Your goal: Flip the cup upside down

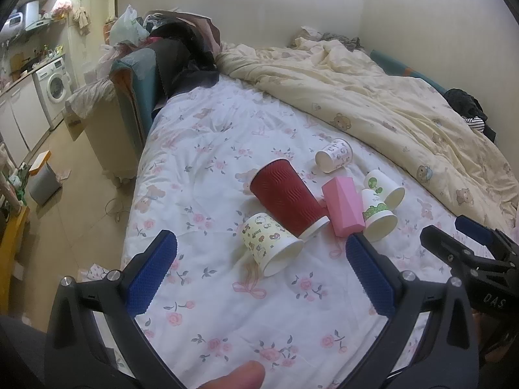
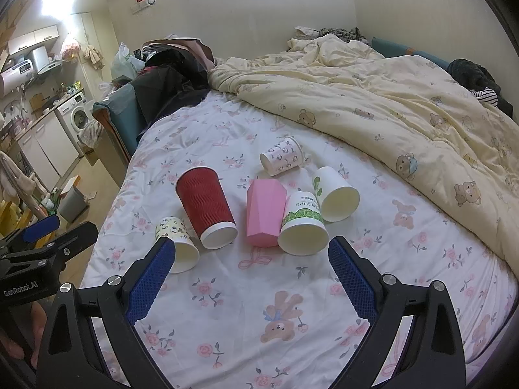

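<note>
1. Grippers came nearest: the left gripper (image 1: pixel 259 253) and the right gripper (image 2: pixel 251 253) each hung over the flowered sheet (image 2: pixel 259 291) with blue pads spread wide apart, nothing between them.
2. A fingertip (image 1: pixel 236 376) showed only at the bottom edge of the left view.
4. Each view caught the other tool at its edge; "DAS" was readable on the one in the left view, "GenRobot.AI" on the one in the right view.
5. Six cups lay on their sides in a loose cluster on the sheet, beyond the pads: a cartoon-printed cup (image 2: pixel 178 243), a tall red ribbed cup (image 2: pixel 207 207), a pink faceted cup (image 2: pixel 262 214), a green-printed cup (image 2: pixel 303 227) and a white cup with a leaf print (image 2: pixel 335 194).
6. Only the right view showed "CUPS" on the green-printed cup.
7. Farther off lay a small cup with pink figures (image 2: pixel 282 159).
8. A cream bear-print quilt (image 2: pixel 389 103) was bunched behind; a washing machine (image 1: pixel 55 86) stood far left.
</note>
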`<state>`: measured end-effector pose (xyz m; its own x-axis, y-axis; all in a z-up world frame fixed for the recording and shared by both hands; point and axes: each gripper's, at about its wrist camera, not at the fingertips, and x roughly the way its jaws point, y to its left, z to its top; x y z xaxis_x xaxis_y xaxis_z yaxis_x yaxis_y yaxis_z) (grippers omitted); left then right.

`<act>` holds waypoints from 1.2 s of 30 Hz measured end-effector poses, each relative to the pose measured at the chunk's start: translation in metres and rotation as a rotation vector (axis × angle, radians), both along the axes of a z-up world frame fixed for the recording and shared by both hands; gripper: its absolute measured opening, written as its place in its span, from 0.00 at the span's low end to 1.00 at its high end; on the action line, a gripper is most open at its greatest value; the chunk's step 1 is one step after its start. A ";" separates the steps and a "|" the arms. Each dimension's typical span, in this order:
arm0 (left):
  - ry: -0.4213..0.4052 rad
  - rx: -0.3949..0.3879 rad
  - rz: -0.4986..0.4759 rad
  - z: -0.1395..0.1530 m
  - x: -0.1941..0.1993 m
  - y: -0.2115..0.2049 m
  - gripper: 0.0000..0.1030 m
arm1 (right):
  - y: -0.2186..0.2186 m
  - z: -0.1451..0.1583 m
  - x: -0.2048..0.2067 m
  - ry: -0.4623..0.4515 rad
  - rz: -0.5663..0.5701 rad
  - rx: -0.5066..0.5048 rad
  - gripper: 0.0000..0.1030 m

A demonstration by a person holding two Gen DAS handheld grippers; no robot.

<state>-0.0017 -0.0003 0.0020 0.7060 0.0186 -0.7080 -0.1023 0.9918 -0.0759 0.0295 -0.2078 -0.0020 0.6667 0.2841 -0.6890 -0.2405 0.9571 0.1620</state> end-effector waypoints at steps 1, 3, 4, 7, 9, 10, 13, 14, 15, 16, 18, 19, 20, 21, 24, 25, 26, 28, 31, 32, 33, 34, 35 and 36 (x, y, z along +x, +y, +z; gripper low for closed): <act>0.001 -0.002 0.000 0.000 0.000 0.000 1.00 | 0.000 0.000 0.000 0.000 0.000 -0.001 0.95; 0.000 -0.002 0.002 0.000 0.000 0.000 1.00 | 0.000 0.000 0.000 -0.002 0.001 -0.001 0.95; 0.001 -0.002 0.002 0.000 0.000 -0.001 1.00 | 0.000 0.000 0.000 -0.003 0.000 0.000 0.95; 0.001 -0.001 0.002 0.000 -0.001 0.000 1.00 | 0.000 0.000 0.001 -0.005 0.001 -0.002 0.95; 0.002 0.000 0.004 0.000 0.000 0.000 1.00 | -0.001 0.001 0.000 -0.003 0.000 0.001 0.95; 0.004 -0.003 0.005 0.000 0.000 0.000 1.00 | -0.001 0.001 0.000 -0.003 -0.003 0.000 0.95; 0.004 -0.009 0.005 -0.001 -0.001 0.001 1.00 | 0.000 -0.001 0.000 0.001 -0.002 -0.004 0.95; 0.004 -0.006 0.005 -0.001 -0.001 0.001 1.00 | 0.000 -0.001 0.000 0.003 -0.002 -0.004 0.95; 0.005 -0.007 0.004 -0.001 -0.001 0.001 1.00 | -0.001 -0.002 0.001 0.005 -0.001 -0.004 0.95; 0.006 -0.006 0.004 -0.001 -0.001 0.001 1.00 | -0.001 -0.002 0.001 0.004 -0.001 -0.004 0.95; 0.012 -0.003 0.004 -0.001 -0.001 0.002 1.00 | -0.001 -0.002 0.001 0.005 -0.002 -0.002 0.95; 0.014 -0.002 0.004 -0.001 -0.001 0.002 1.00 | -0.001 -0.003 0.001 0.007 -0.002 0.000 0.95; 0.014 -0.002 0.005 -0.002 -0.001 0.003 1.00 | -0.001 -0.002 0.001 0.007 -0.002 -0.001 0.95; 0.013 -0.002 0.006 -0.002 -0.001 0.003 1.00 | -0.001 -0.002 0.001 0.008 -0.003 0.001 0.95; 0.010 0.000 0.009 -0.002 -0.001 0.002 1.00 | -0.001 -0.002 0.002 0.009 -0.004 0.005 0.95; 0.011 -0.001 0.008 -0.002 -0.001 0.003 1.00 | -0.001 -0.002 0.002 0.010 -0.005 0.005 0.95; 0.012 -0.001 0.008 -0.002 -0.001 0.002 1.00 | -0.001 -0.002 0.002 0.010 -0.004 0.005 0.95; 0.015 -0.004 0.006 -0.002 -0.001 0.003 1.00 | -0.002 -0.003 0.002 0.012 -0.004 0.007 0.95; 0.015 -0.005 0.004 -0.002 0.000 0.003 1.00 | -0.002 -0.003 0.002 0.011 -0.004 0.005 0.95; 0.015 -0.005 0.001 -0.002 0.000 0.003 1.00 | -0.002 -0.003 0.002 0.011 -0.004 0.005 0.95; 0.015 -0.005 -0.001 -0.001 0.000 0.002 1.00 | -0.002 -0.003 0.002 0.012 -0.004 0.005 0.95; 0.015 -0.005 -0.002 -0.001 0.000 0.002 1.00 | -0.002 -0.003 0.002 0.012 -0.004 0.004 0.95; 0.016 -0.004 -0.001 -0.001 0.000 0.003 1.00 | -0.002 -0.003 0.002 0.012 -0.004 0.006 0.95; 0.018 -0.005 0.001 -0.001 0.000 0.002 1.00 | -0.002 -0.003 0.002 0.013 -0.007 0.006 0.95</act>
<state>-0.0013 0.0013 0.0010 0.6933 0.0157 -0.7205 -0.1043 0.9914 -0.0788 0.0313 -0.2098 -0.0046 0.6593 0.2840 -0.6962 -0.2318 0.9576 0.1711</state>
